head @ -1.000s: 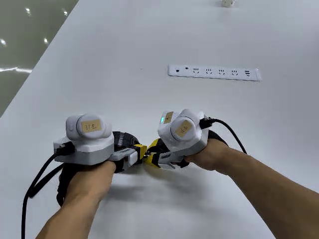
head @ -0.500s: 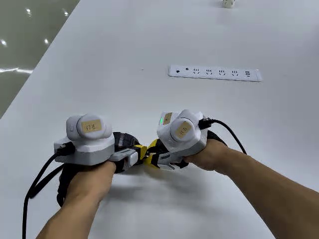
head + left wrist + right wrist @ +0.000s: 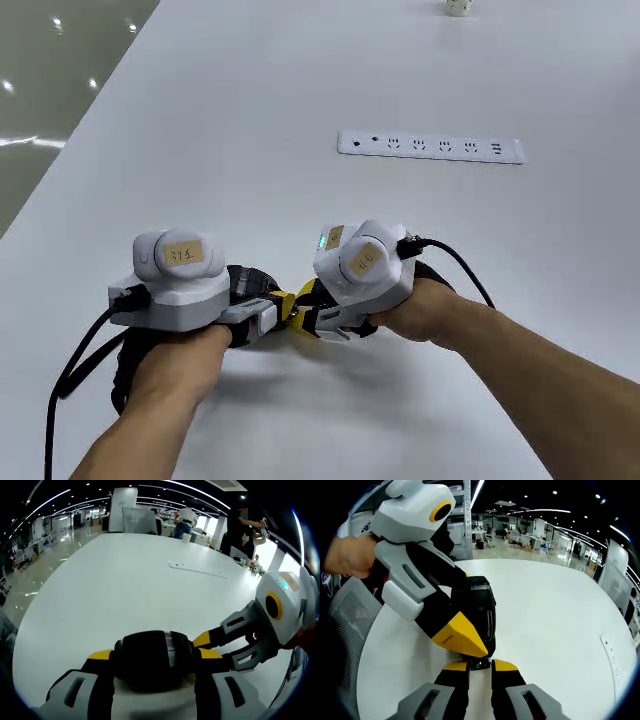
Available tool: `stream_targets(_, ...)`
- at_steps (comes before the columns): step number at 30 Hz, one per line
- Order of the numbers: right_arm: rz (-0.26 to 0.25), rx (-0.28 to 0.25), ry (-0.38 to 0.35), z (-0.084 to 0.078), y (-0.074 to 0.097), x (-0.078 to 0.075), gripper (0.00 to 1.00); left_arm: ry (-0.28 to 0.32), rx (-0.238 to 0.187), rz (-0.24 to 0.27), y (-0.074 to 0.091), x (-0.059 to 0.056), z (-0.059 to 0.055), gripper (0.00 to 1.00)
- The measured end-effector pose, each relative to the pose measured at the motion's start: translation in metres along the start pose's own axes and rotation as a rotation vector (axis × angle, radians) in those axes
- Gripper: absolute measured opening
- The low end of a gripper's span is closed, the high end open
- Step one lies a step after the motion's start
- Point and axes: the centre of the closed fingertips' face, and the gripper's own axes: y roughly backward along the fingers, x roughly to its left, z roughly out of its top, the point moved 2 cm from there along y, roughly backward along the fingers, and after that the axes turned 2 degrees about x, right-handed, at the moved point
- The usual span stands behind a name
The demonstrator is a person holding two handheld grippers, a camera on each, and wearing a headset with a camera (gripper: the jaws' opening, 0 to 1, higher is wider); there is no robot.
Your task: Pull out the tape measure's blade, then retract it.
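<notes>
Currently left gripper (image 3: 155, 655) clamps tape measure (image 3: 150, 666) to anchor the case; right gripper (image 3: 480, 666) pinches blade hook (image 3: 480, 663), seemingly ready to pull.

Black all over the tape measure (image 3: 479, 605). White shells, black inner parts and yellow fingertips on the left gripper (image 3: 155, 655) and on the right gripper (image 3: 480, 666); also a yellow ring around a dark centre on the side of each, and a beige label on top. Plain white on the table (image 3: 250, 120) and the power strip (image 3: 430, 146). Black for the cables (image 3: 70, 375). Glossy grey on the floor (image 3: 50, 100).
</notes>
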Motion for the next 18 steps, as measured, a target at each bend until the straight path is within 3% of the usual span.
stream_targets(18,-0.014,0.021,0.015,-0.009,0.011,-0.003,0.2,0.016,-0.002,-0.005,0.0,-0.001,-0.001,0.63)
